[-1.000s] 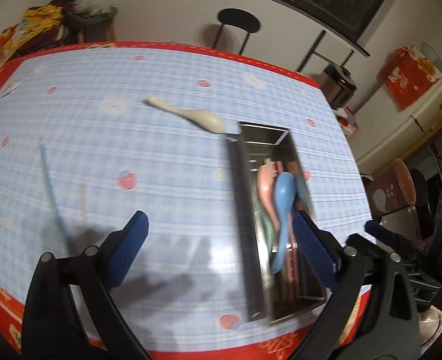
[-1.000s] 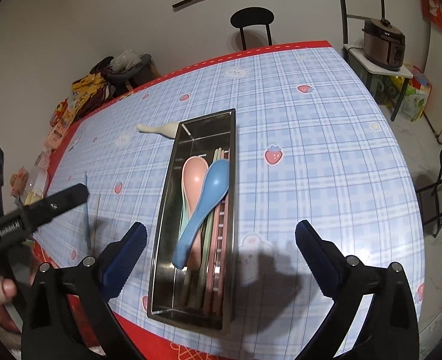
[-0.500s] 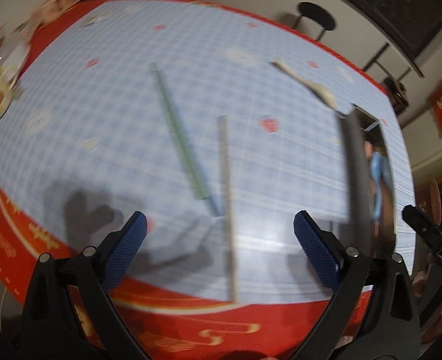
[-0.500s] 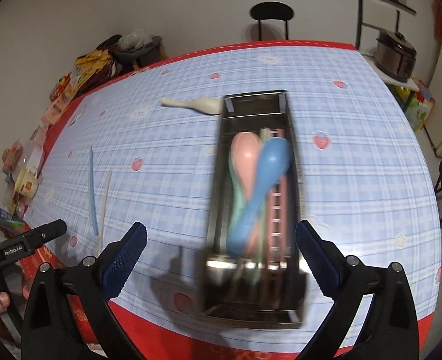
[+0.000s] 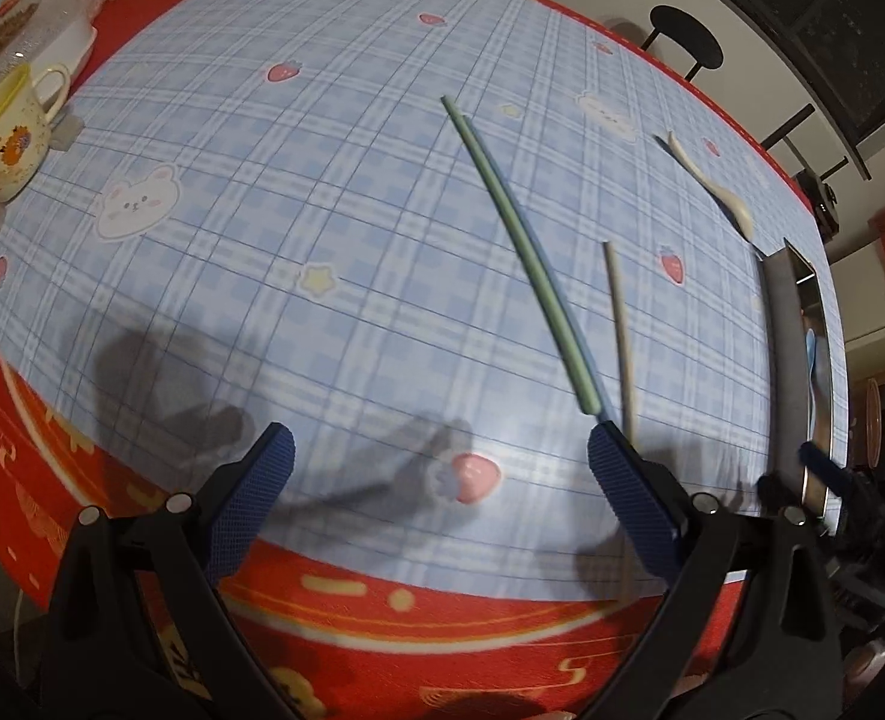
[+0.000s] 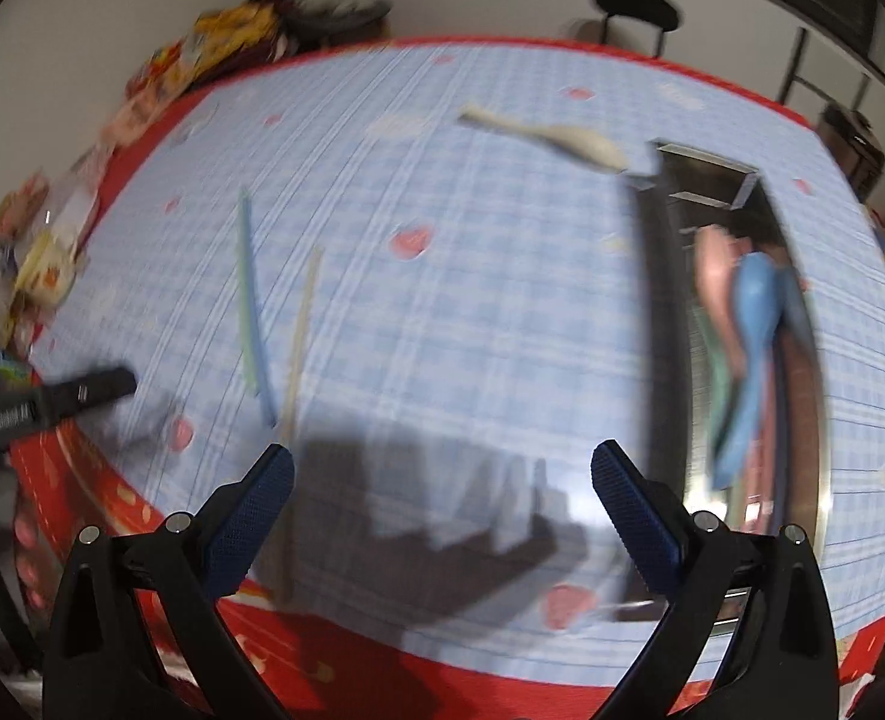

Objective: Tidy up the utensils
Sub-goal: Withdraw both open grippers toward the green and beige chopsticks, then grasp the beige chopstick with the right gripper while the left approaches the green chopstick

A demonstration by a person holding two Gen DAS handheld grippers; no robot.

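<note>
Green and blue chopsticks point(image 5: 520, 246) lie together on the blue checked tablecloth, and a beige chopstick point(image 5: 619, 330) lies just right of them. My left gripper point(image 5: 439, 480) is open above the table's near edge, its right finger close to their near ends. A cream spoon point(image 5: 715, 186) rests farther back beside a steel tray point(image 5: 781, 348). In the blurred right wrist view the tray point(image 6: 652, 312) holds pink and blue spoons point(image 6: 748, 324) and more utensils. My right gripper point(image 6: 442, 480) is open over the cloth, left of the tray, holding nothing. The chopsticks point(image 6: 250, 300) lie to its left.
A cream mug point(image 5: 7, 144) and plastic containers point(image 5: 52, 42) stand at the table's left edge. Snack packets point(image 6: 214, 54) crowd the far left corner. A black stool point(image 5: 685, 42) stands beyond the table. Red cloth border runs along the near edge.
Both grippers swung left. The left view moved from the tray to the chopsticks and mug. The right view shifted so the tray now sits at its right side.
</note>
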